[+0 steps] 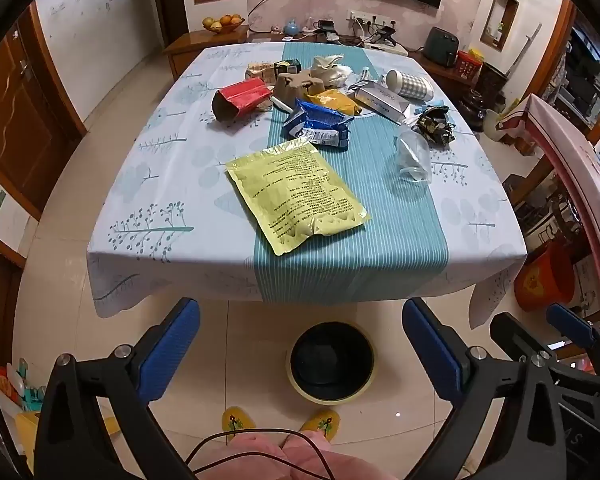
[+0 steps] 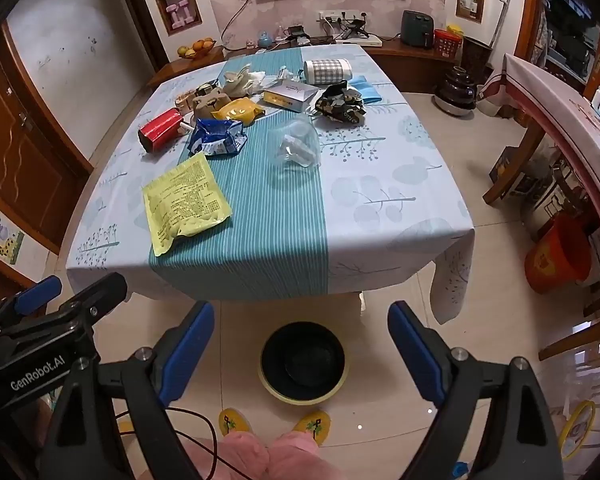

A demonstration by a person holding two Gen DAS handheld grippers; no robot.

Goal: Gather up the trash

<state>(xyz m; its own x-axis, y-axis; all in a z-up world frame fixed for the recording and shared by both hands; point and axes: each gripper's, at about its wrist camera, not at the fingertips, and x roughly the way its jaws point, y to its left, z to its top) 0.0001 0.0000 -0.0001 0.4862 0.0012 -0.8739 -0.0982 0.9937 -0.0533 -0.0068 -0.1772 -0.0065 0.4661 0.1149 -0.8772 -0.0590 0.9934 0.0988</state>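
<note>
Both grippers hang above the floor at the near edge of the counter (image 1: 480,248), tilted downward. The left gripper (image 1: 300,344) has its blue fingers (image 1: 172,344) spread wide apart with nothing between them; the right gripper (image 2: 300,344) likewise has its fingers (image 2: 416,352) spread wide and empty. On the floor just below them sits a round black bin (image 2: 303,362) with a yellow rim.

The trash lies on the counter. From the left view, a yellow packet (image 1: 296,194) lies nearest; at 12 o'clock from it a crumpled blue wrapper (image 1: 320,122), at 11 o'clock a red box (image 1: 242,98), and at 2 o'clock a clear plastic cup (image 1: 414,156). Farther back are an orange wrapper (image 1: 334,102), a white box (image 1: 382,100) and a checked cup (image 1: 410,84) on its side.
</note>
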